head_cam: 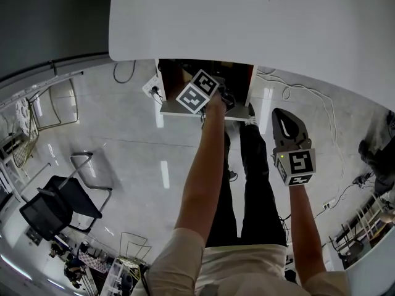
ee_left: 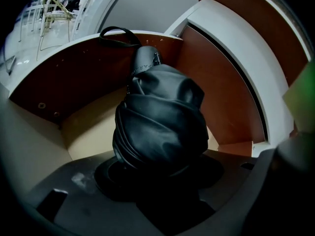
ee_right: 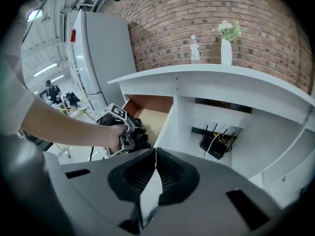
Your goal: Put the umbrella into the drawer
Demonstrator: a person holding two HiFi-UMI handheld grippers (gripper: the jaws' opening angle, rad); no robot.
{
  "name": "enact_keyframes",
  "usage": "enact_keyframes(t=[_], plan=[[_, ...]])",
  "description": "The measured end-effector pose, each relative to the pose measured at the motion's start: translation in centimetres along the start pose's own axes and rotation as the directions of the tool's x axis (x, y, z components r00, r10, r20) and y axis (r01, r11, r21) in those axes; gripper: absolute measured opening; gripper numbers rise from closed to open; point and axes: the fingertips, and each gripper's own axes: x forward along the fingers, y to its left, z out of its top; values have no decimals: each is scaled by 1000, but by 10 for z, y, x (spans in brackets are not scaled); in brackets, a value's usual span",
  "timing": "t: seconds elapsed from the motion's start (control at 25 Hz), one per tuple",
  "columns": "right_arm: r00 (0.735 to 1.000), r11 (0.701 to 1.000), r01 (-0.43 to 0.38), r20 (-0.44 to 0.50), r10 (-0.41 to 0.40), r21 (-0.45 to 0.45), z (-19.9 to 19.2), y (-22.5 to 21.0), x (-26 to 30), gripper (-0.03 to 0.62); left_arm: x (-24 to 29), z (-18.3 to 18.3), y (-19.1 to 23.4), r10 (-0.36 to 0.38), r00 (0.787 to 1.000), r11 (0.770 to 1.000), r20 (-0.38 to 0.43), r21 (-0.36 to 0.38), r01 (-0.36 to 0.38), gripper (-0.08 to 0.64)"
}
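Under the white desk (head_cam: 247, 17), the drawer (ee_left: 74, 87) stands pulled out. The folded black umbrella (ee_left: 162, 117) reaches down into it, its far end toward the back corner. Whether it already rests on the drawer floor can't be made out.

Watch the strap (ee_left: 115, 32): its loop lies up over the drawer's rim. If you let go now, it could hang outside and get pinched when the drawer shuts. Release while the umbrella is propped at this slant and it may lean on the side wall, stick up above the rim and block the drawer from closing.

Your left tongs (head_cam: 210, 96) stand wide, clamped round the umbrella's thick bundled end. Your right tongs (ee_right: 155, 166) hang off to the side, pressed together with nothing between them.
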Motion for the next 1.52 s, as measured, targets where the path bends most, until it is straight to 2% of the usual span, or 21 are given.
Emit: enact_keyframes(t=[0.12, 0.4, 0.64, 1.16, 1.52], plan=[[1000, 1000, -6, 5, 6, 6, 2, 5, -3, 67, 2, 0, 5, 35, 999, 999, 6, -17, -35, 265], [998, 998, -60, 24, 59, 24, 14, 27, 0, 67, 8, -3, 13, 67, 998, 997, -3, -43, -67, 265], [996, 996, -84, 33, 84, -4, 24, 51, -1, 67, 2, -2, 19, 93, 995, 992, -21, -83, -94, 267], [998, 999, -45, 54, 45, -4, 34, 67, -20, 67, -23, -6, 27, 90, 994, 985, -55, -146, -97, 281], [998, 999, -42, 53, 42, 5, 37, 75, -32, 67, -24, -7, 7, 60, 990, 993, -125, -91, -72, 301]])
